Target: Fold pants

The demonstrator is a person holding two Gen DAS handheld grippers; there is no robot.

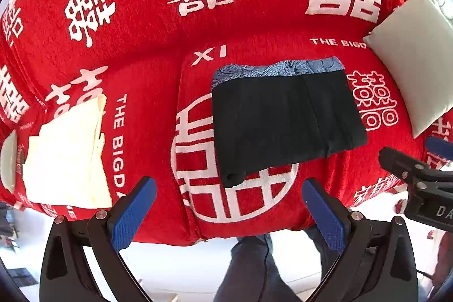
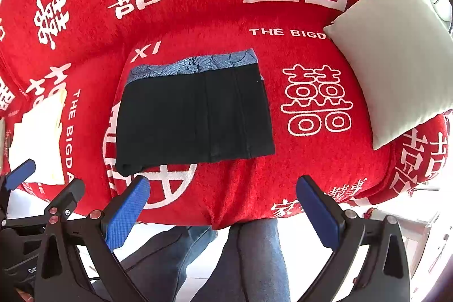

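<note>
the black pants (image 1: 286, 118), already a compact rectangle, lie on the red sofa cover (image 1: 254, 27) ahead of both grippers, long axis left-right. left gripper (image 1: 229, 203) and right gripper (image 2: 222, 201) hover wide apart, empty; the left looks slightly nearer.

Home living room: sofa (image 2: 325, 160) under a red printed cover, pale throw cushion (image 2: 396, 55), folded garments.

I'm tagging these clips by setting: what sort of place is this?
Probably a home living room: a sofa under a red cover printed with white characters, a pale square cushion, and folded black pants on the seat.
</note>
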